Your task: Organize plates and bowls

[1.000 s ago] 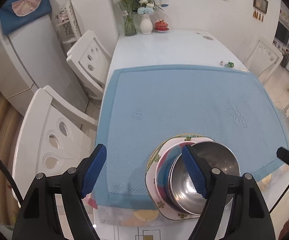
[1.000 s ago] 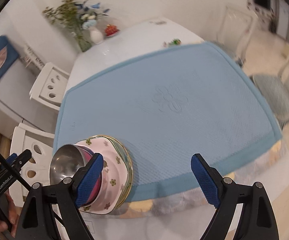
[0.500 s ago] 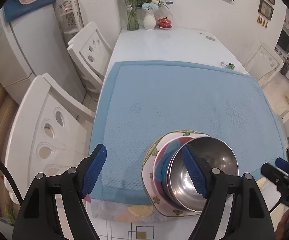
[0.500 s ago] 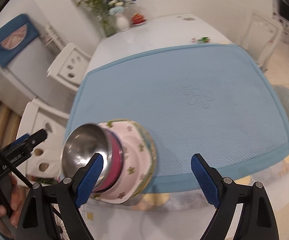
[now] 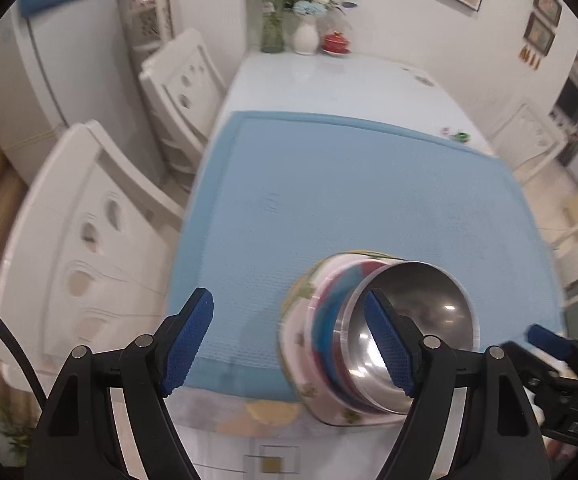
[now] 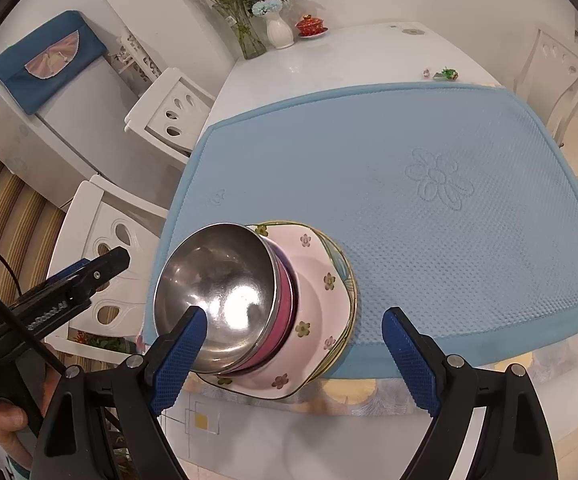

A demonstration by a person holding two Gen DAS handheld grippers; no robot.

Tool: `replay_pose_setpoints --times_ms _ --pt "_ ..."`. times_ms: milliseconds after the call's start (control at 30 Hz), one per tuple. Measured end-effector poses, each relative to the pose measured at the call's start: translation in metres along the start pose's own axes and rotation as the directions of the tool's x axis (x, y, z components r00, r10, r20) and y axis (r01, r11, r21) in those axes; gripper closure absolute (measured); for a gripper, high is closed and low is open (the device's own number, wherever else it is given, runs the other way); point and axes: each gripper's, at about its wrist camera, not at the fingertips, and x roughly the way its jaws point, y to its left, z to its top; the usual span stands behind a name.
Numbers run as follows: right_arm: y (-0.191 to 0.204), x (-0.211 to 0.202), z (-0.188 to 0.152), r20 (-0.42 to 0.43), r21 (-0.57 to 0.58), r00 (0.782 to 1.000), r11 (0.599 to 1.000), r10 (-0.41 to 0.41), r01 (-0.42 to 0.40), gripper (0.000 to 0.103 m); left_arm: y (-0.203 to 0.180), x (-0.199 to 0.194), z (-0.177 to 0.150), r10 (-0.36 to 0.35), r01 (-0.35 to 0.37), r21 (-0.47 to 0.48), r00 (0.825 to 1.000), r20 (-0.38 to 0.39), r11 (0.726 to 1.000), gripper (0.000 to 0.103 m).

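Observation:
A steel bowl point(image 6: 217, 292) point(image 5: 417, 320) sits nested in a pink bowl point(image 6: 285, 304) point(image 5: 329, 320), on a stack of flowered square plates point(image 6: 321, 280) point(image 5: 301, 340) at the near edge of the blue mat point(image 6: 409, 168) point(image 5: 329, 184). My left gripper point(image 5: 289, 340) stands open above and left of the stack, with nothing between its fingers; its right finger point(image 5: 389, 348) overlaps the bowl in view. My right gripper point(image 6: 293, 360) hangs open over the near side of the stack, holding nothing. The left gripper point(image 6: 81, 276) also shows at the left of the right wrist view.
White chairs point(image 5: 89, 240) point(image 6: 109, 248) stand along the table's left side, another chair point(image 6: 557, 64) at the right. Vases with flowers point(image 6: 277, 28) and a red lidded cup point(image 6: 311, 26) stand at the far end of the white table point(image 6: 329, 60). A fridge point(image 6: 49, 100) stands beyond the chairs.
The right gripper has rolled and shifted, so the stack now sits nearer the middle of its view. The left view has tilted slightly. Both stay open; the stack has not moved.

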Motion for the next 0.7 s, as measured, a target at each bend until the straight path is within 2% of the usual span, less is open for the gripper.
replay_pose_setpoints --times_ms 100,200,300,400,467,567,700 --pt "0.002 0.000 -0.001 -0.001 -0.019 1.000 1.000 -0.015 0.015 0.015 0.000 -0.003 -0.003 0.058 -0.058 -0.007 0.998 0.034 0.998 0.027" --pt "0.006 0.000 -0.003 0.000 -0.037 1.000 0.999 -0.022 0.022 0.015 0.005 -0.003 -0.004 0.045 -0.043 -0.046 0.999 0.028 0.998 0.027" --pt "0.010 -0.002 -0.003 0.015 -0.061 0.999 0.997 -0.042 0.043 0.015 0.005 -0.004 -0.003 0.060 -0.059 -0.048 0.998 0.035 0.997 0.027" --pt "0.018 -0.008 -0.002 0.069 -0.123 0.992 0.986 -0.104 0.112 0.015 0.000 -0.008 -0.004 0.112 -0.110 -0.046 0.992 0.061 0.993 0.027" --pt "0.023 -0.013 -0.002 0.123 -0.160 0.977 0.968 -0.176 0.194 0.015 -0.005 -0.012 -0.004 0.152 -0.149 -0.043 0.985 0.087 0.988 0.027" --pt "0.025 -0.016 0.000 0.156 -0.170 0.954 0.944 -0.258 0.283 0.015 -0.014 -0.016 -0.005 0.149 -0.146 -0.037 0.984 0.101 0.989 0.027" --pt "0.021 -0.017 0.000 0.156 -0.167 0.949 0.940 -0.274 0.299 0.015 -0.023 -0.015 -0.006 0.100 -0.099 -0.017 0.991 0.084 0.995 0.027"
